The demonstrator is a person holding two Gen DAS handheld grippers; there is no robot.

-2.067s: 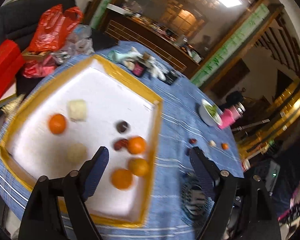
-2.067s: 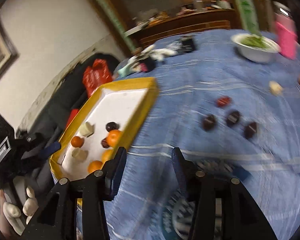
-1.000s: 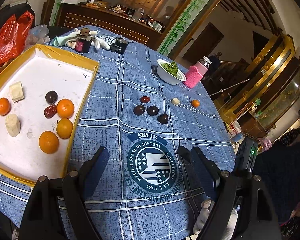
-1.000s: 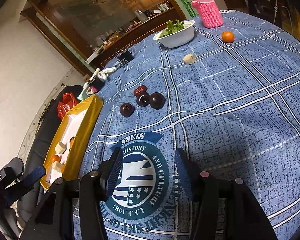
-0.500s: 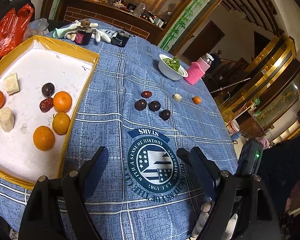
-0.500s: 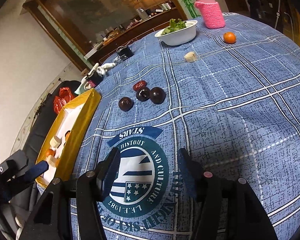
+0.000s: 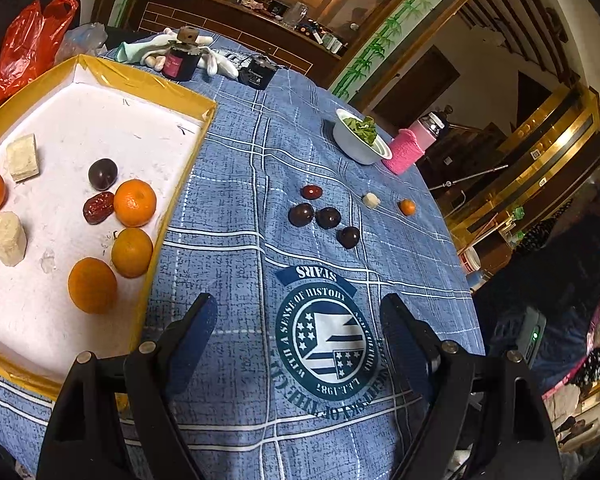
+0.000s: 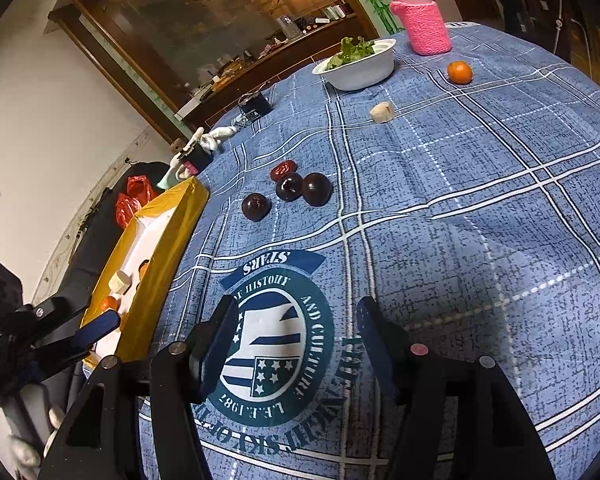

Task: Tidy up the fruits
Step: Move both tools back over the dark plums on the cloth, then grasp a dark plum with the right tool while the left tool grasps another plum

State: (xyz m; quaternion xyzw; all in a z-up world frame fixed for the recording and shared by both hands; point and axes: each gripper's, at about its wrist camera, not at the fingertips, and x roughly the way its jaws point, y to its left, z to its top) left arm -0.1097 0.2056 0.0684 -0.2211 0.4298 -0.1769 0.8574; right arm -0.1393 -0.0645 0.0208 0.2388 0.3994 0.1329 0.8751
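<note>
A yellow-rimmed white tray [image 7: 148, 84] lies at the left and holds several oranges [image 7: 134, 203], a dark plum [image 7: 102, 173], a red date [image 7: 97, 208] and pale cut pieces [image 7: 7, 233]. On the blue cloth lie three dark plums [image 7: 327, 217] [image 8: 290, 186], a red date [image 7: 312, 191] [image 8: 283, 169], a pale piece [image 7: 371, 200] [image 8: 381, 112] and a small orange [image 7: 407, 207] [image 8: 459, 71]. My left gripper [image 7: 298, 320] is open and empty over the cloth's emblem. My right gripper [image 8: 298, 320] is open and empty, also over the emblem. The tray also shows in the right wrist view [image 8: 172, 240].
A white bowl of greens [image 7: 360, 140] [image 8: 360, 64] and a pink-sleeved bottle [image 7: 414, 142] [image 8: 420, 16] stand at the far side. A dark jar [image 7: 182, 58], white gloves and a black box [image 7: 258, 72] sit behind the tray. A red bag [image 7: 28, 44] lies off the table's left.
Both grippers have swung from the tray toward the middle of the table and now hover over the emblem, a little closer to the loose fruit. Both stay open and empty.
</note>
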